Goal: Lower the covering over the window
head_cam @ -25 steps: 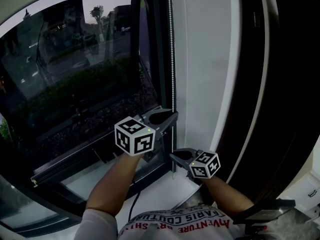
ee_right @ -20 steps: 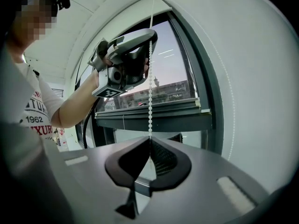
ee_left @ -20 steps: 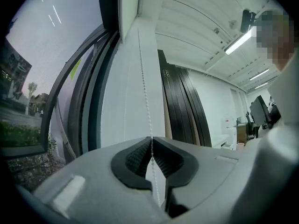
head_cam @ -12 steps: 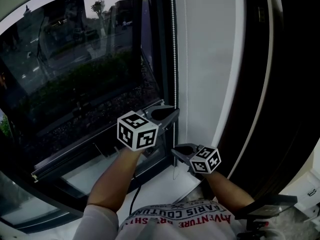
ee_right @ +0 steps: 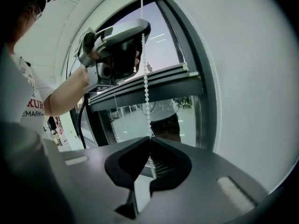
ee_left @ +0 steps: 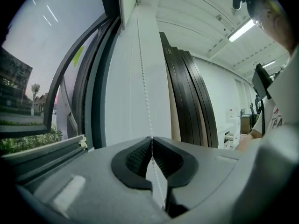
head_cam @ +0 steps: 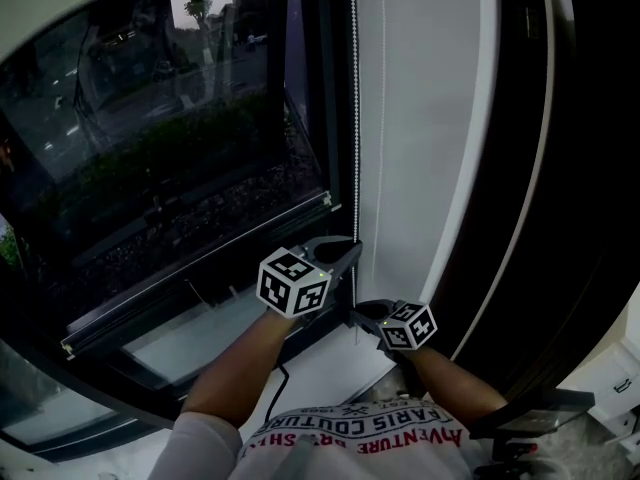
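Observation:
A white bead chain hangs beside the window frame, running down through both grippers. My left gripper is the upper one; its jaws have just been closing and now pinch the bead chain between the pads, as the left gripper view shows. Just below, my right gripper is shut on the same bead chain. In the right gripper view the left gripper appears higher up the chain. The dark see-through shade ends in a bottom rail low on the window.
A white wall strip stands right of the chain, with dark upright panels beyond it. A white sill lies under the grippers, and a black cable runs across it.
Both grippers have dropped lower along the window frame, still one above the other on the bead chain. The left one sank from mid-window height toward the sill.

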The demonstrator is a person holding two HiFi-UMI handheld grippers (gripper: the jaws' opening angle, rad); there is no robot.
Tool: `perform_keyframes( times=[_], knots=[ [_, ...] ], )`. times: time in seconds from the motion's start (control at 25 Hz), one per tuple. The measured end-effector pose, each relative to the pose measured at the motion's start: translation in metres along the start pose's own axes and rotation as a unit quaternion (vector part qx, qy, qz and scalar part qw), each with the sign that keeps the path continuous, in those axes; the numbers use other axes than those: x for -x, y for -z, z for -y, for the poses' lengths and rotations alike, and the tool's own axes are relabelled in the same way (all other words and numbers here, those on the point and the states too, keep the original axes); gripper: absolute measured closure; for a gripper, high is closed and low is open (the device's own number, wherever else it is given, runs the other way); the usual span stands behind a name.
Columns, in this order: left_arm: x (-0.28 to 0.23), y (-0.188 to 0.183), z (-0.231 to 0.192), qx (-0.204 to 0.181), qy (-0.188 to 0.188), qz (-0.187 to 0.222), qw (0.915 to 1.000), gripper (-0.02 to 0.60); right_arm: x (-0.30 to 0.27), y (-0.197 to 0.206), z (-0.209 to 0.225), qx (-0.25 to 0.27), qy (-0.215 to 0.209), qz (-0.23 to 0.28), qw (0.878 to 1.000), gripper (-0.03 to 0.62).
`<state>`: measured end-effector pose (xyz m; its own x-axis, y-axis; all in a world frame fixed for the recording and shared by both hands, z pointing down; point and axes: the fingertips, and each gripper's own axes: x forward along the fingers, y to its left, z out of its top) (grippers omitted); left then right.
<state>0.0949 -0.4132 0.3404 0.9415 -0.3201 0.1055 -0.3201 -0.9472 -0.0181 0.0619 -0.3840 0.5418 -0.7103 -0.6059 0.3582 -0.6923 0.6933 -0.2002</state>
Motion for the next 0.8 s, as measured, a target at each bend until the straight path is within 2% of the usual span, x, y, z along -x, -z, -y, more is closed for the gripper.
perform_keyframes(
  times=[0.08, 0.2, 0.28, 0.4, 0.56, 0.72, 0.8],
  knots=[
    [-0.003, 0.018, 0.001, -0.011, -0.004, -0.006, 0.9999, 0.571, -0.005, 0.017, 0.003, -0.009, 0.002, -0.019, 1.000, 0.586],
    [-0.010, 0.055, -0.001, -0.033, -0.012, -0.039, 0.9986, 0.571, -0.014, 0.050, 0.005, -0.012, 0.002, -0.072, 0.997, 0.586],
    [-0.013, 0.080, -0.001, -0.027, -0.012, -0.056, 0.9980, 0.571, -0.020, 0.073, 0.000, -0.009, -0.007, -0.105, 0.994, 0.585],
    [-0.010, 0.094, -0.006, 0.001, -0.021, -0.044, 0.9988, 0.571, -0.022, 0.086, -0.006, -0.026, -0.025, -0.105, 0.994, 0.582],
    [-0.007, 0.092, -0.014, 0.012, -0.023, -0.036, 0.9990, 0.571, -0.016, 0.074, 0.001, -0.016, -0.019, -0.096, 0.995, 0.579],
    [-0.004, 0.093, -0.015, 0.014, -0.022, -0.035, 0.9990, 0.571, -0.002, 0.040, 0.005, -0.014, -0.022, -0.075, 0.997, 0.504],
    [-0.002, 0.093, -0.017, 0.014, -0.027, -0.032, 0.9990, 0.571, 0.008, 0.018, 0.010, -0.007, -0.011, -0.074, 0.997, 0.491]
  ],
)
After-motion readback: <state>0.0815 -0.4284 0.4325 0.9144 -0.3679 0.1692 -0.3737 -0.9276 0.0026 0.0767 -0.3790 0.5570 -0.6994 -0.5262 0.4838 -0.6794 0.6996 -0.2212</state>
